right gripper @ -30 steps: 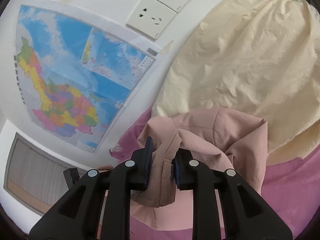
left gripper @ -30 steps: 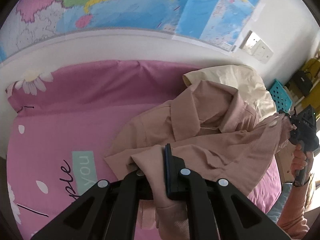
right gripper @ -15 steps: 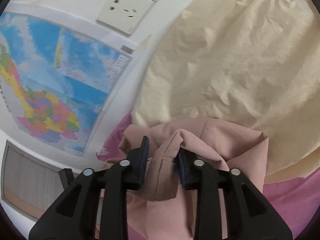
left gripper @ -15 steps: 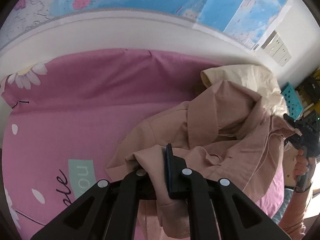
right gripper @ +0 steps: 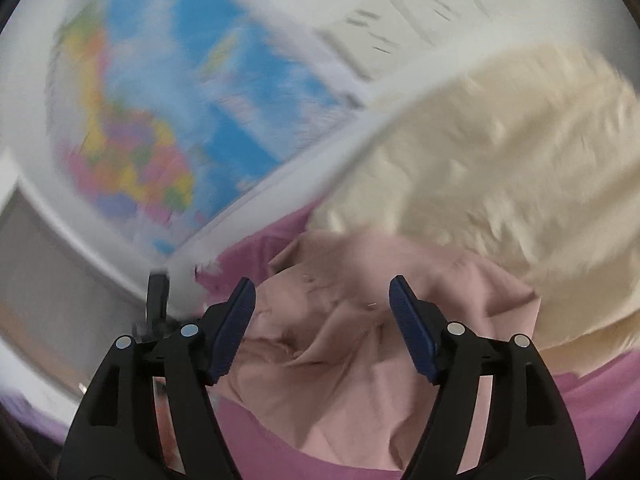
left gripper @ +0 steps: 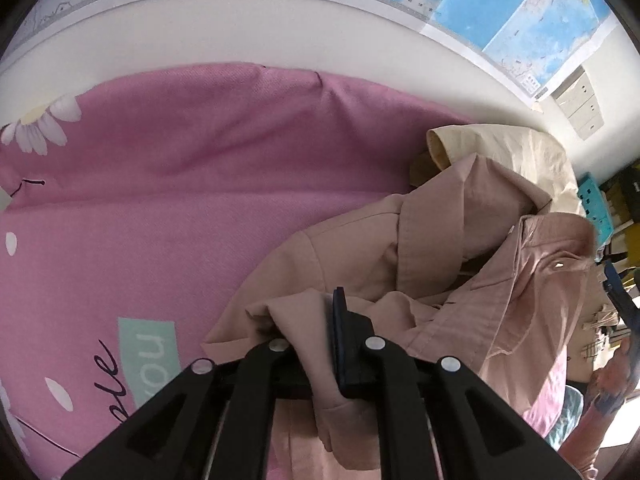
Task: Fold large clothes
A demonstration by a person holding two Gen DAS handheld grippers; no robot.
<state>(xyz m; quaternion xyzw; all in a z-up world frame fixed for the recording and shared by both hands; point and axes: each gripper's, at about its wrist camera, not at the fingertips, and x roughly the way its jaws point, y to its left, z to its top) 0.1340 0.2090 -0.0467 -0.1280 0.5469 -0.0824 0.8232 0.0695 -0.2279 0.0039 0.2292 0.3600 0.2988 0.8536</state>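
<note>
A dusty-pink shirt [left gripper: 440, 240] lies crumpled on the pink bedsheet [left gripper: 180, 200]. My left gripper [left gripper: 310, 322] pinches a fold of its edge; the jaws are starting to open, but the pad still presses the cloth. In the right wrist view, which is motion-blurred, the shirt [right gripper: 348, 360] lies loose below my right gripper [right gripper: 322, 292]. That gripper's jaws are opening wide, with cloth beneath the gap and neither pad touching it. The right gripper also shows, blurred, at the right edge of the left wrist view [left gripper: 620, 308].
A cream garment [left gripper: 512, 152] [right gripper: 500, 152] lies heaped behind the shirt against the white wall. A wall map [left gripper: 540, 20] and sockets [left gripper: 580, 104] hang above it. A turquoise crate [left gripper: 596, 208] stands at the far right. A person's hand [left gripper: 608, 384] is beside the bed.
The right gripper let go of the shirt fold, its jaws spread wide and it pulled back. The left gripper sank toward the bed, still gripping the shirt.
</note>
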